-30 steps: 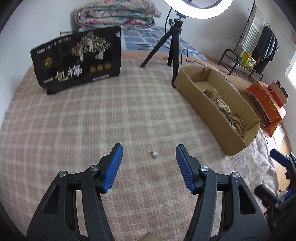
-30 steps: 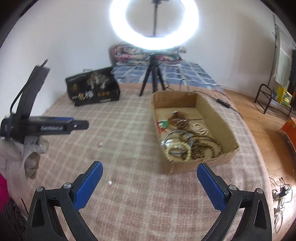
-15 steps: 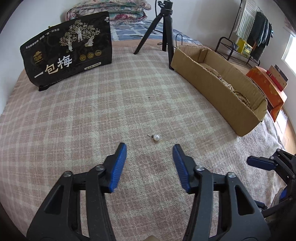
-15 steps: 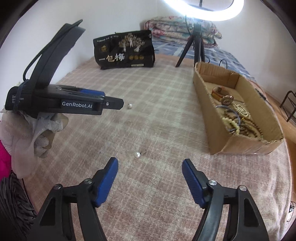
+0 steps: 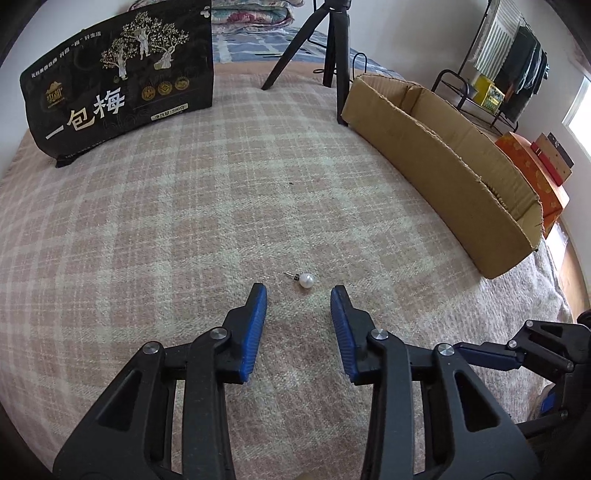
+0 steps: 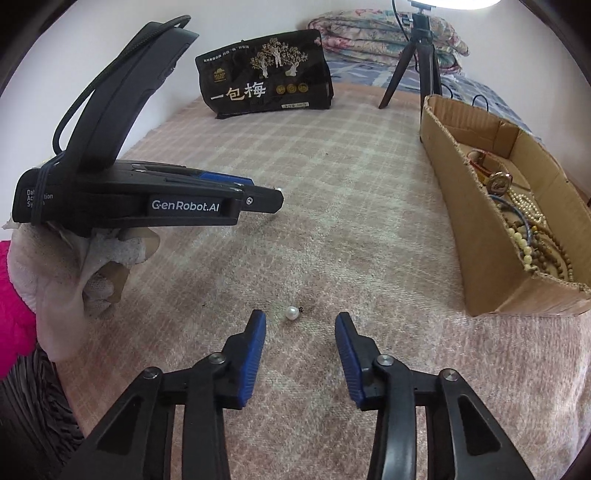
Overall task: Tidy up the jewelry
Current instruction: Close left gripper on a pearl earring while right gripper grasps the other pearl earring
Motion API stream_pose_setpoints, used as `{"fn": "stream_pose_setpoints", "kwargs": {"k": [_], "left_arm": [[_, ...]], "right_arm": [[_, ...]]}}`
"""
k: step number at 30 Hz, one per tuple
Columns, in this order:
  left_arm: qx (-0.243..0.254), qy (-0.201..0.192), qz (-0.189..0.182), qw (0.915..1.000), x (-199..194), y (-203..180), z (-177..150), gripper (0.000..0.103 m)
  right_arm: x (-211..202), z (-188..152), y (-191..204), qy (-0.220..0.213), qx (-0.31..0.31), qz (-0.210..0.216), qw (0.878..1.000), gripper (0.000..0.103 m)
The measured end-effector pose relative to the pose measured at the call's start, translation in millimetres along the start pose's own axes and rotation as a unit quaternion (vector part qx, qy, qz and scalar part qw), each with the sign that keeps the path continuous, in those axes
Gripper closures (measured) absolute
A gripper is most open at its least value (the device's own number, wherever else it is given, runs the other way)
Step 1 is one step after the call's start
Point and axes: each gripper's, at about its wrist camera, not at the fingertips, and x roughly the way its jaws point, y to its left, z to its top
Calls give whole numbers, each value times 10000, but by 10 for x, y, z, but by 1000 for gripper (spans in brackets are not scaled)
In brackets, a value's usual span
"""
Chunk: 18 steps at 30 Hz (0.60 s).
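A pearl stud earring (image 5: 305,280) lies on the pink checked blanket just ahead of my open left gripper (image 5: 298,291). A second pearl earring (image 6: 292,313) lies just ahead of my open right gripper (image 6: 300,319), slightly left of its middle. Both grippers hover low over the blanket and hold nothing. A long cardboard box (image 6: 480,236) on the right holds bead necklaces and bracelets (image 6: 532,236); the box also shows in the left wrist view (image 5: 436,162). The left gripper shows from the side in the right wrist view (image 6: 273,199).
A black printed bag (image 5: 118,88) stands at the far left of the bed. A ring light tripod (image 5: 332,44) stands beside the box's far end. Folded quilts (image 6: 369,29) lie at the back. A clothes rack (image 5: 509,74) and orange boxes (image 5: 532,173) stand beyond the bed's right edge.
Both grippers have dropped lower and moved forward, each closing in on its own pearl earring. Both pairs of jaws have narrowed but stay open.
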Motion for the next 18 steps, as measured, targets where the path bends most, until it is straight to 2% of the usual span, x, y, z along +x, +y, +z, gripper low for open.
{"fn": "stream_pose_setpoints", "kwargs": {"k": [14, 18], "left_arm": [[78, -22, 24, 10000, 84, -10, 31, 66], [94, -42, 62, 9999, 102, -11, 32, 76]], "right_arm": [[131, 47, 32, 53, -202, -128, 9997, 64], [165, 59, 58, 70, -299, -186, 9994, 65]]}}
